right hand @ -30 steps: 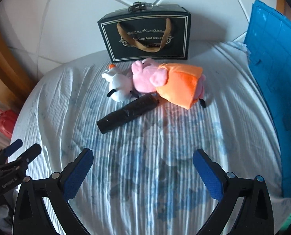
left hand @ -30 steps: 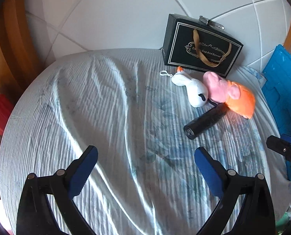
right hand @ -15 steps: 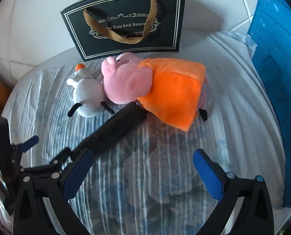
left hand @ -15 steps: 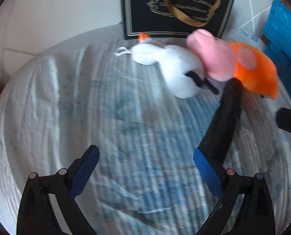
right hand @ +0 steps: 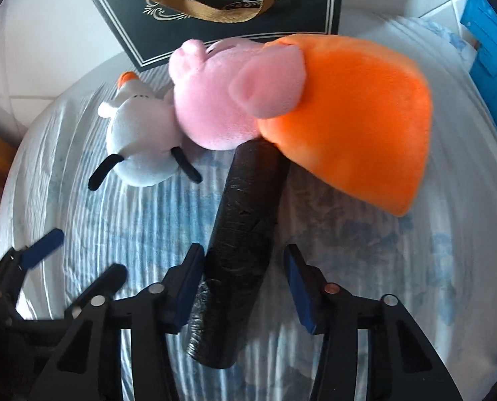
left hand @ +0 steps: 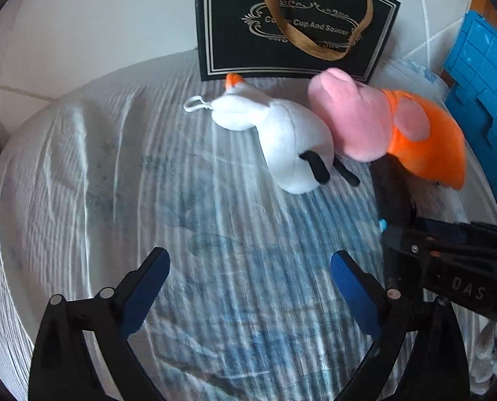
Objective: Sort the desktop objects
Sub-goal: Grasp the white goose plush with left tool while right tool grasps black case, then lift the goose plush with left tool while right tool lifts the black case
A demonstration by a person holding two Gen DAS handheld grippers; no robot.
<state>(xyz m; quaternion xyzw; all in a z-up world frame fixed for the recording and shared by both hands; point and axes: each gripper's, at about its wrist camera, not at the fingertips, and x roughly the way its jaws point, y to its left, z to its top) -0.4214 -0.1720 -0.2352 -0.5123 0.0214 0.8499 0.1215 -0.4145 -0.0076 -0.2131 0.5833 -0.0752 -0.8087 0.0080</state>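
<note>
The bag (right hand: 221, 3) stands upright, its inside hidden. Just before it lie the pig (right hand: 302, 107), snowman (right hand: 141, 133) and black roll (right hand: 245, 220). The right claw (right hand: 243, 280), wide a second ago, now straddles the roll, partly closed, left finger touching. The left claw (left hand: 248, 287) stays spread, empty.

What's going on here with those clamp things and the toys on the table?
A person is sorting things on a cloth-covered table, holding a gripper in each hand. The right hand-held gripper has its jaws on either side of a black roll, not yet closed on it. The roll's far end sits by a pink pig plush in orange, next to a white snowman plush. The left hand-held gripper is open and empty. A black gift bag stands behind.
</note>
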